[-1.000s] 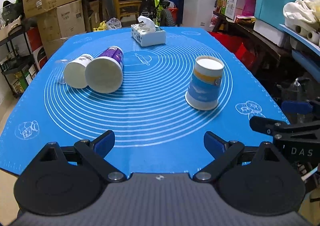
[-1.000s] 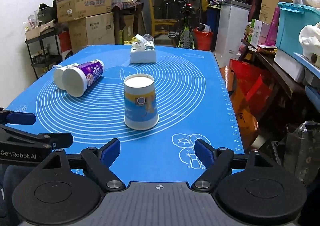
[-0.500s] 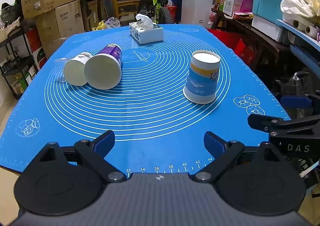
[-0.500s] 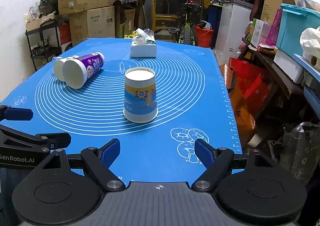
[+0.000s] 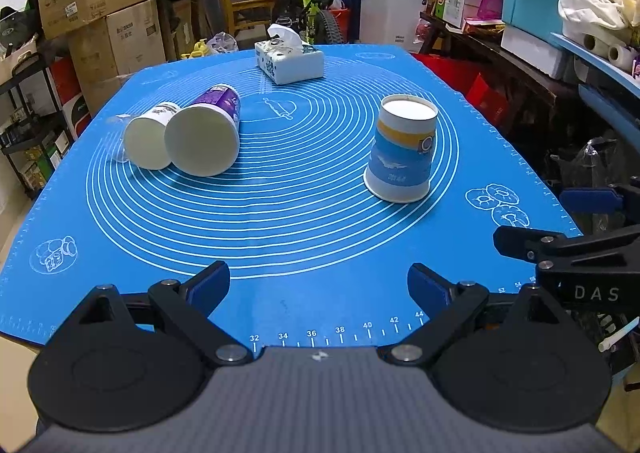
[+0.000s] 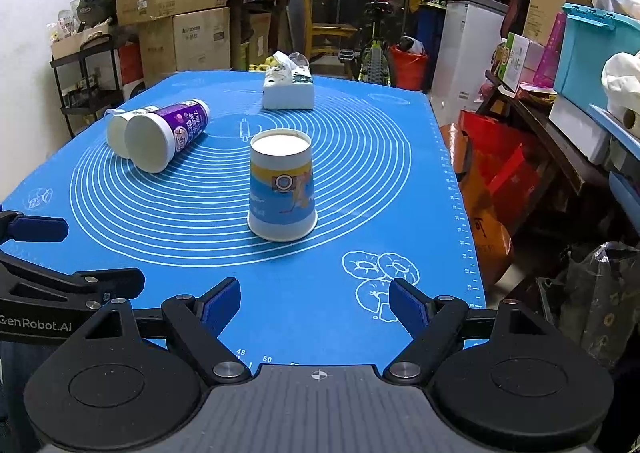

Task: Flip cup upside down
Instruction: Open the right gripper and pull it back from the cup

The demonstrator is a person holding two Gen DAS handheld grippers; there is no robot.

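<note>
A blue, white and yellow paper cup (image 5: 402, 151) stands upside down, rim on the blue mat (image 5: 304, 221); it also shows in the right wrist view (image 6: 282, 189). A purple cup (image 5: 206, 133) and a white cup (image 5: 148, 139) lie on their sides at the left, touching; both show in the right wrist view, purple (image 6: 168, 133) and white (image 6: 118, 129). My left gripper (image 5: 318, 287) is open and empty near the mat's front edge. My right gripper (image 6: 314, 303) is open and empty, well short of the upside-down cup.
A tissue box (image 5: 290, 61) stands at the far end of the mat, also in the right wrist view (image 6: 288, 89). Cardboard boxes (image 5: 96, 1) are stacked beyond the left side. Shelves and bins (image 6: 592, 53) crowd the right side.
Both grippers have drawn back from the table, so the mat's front edge and ruler marks now show. The cups have not moved.
</note>
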